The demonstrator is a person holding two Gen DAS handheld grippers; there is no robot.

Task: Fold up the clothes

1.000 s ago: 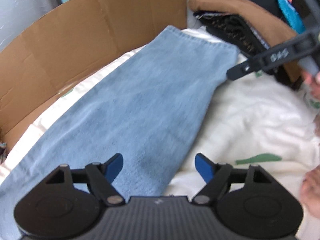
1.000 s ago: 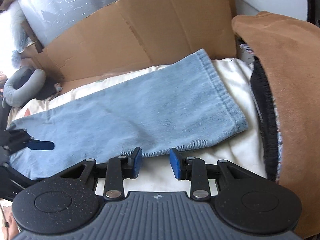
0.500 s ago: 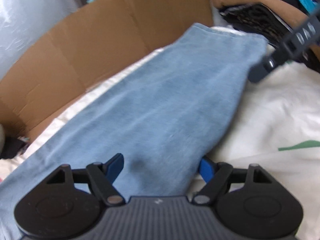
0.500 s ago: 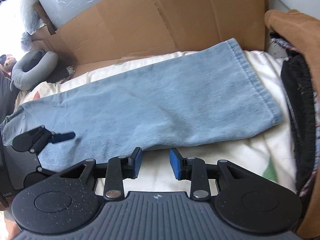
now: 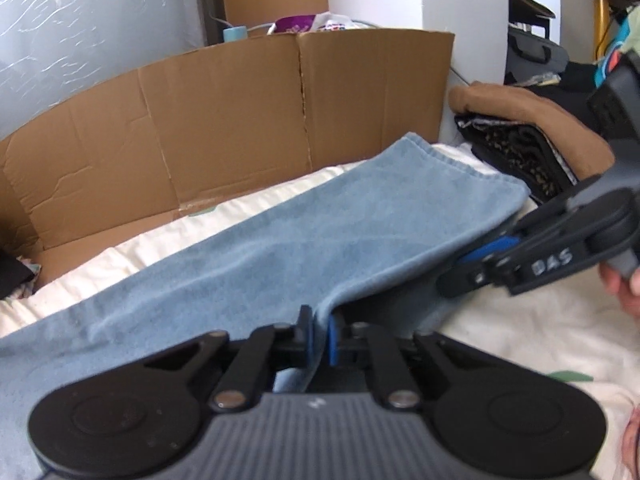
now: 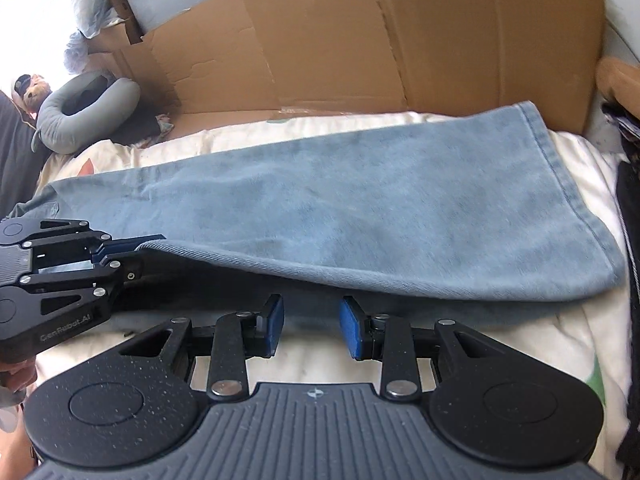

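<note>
Jeans: light blue, they lie long on the white bed cover; the near edge is lifted and a shadow shows under it.
Hem end: it lies on the right in the right wrist view, near the cardboard and close to the pile of folded clothes.
Left tongs: pressed together on the lifted near edge of the jeans; a fold of cloth stands between the blue pads.
Right tongs: spread, with nothing between the pads; they are low over the cover, just before the lifted edge, not touching the cloth.
Both tongs: they are along the same near edge, the left one further from the hem.
Cardboard: it stands behind the bed, along the far side of the jeans.
Grey pillow: it lies far on the left, apart from the jeans.
</note>
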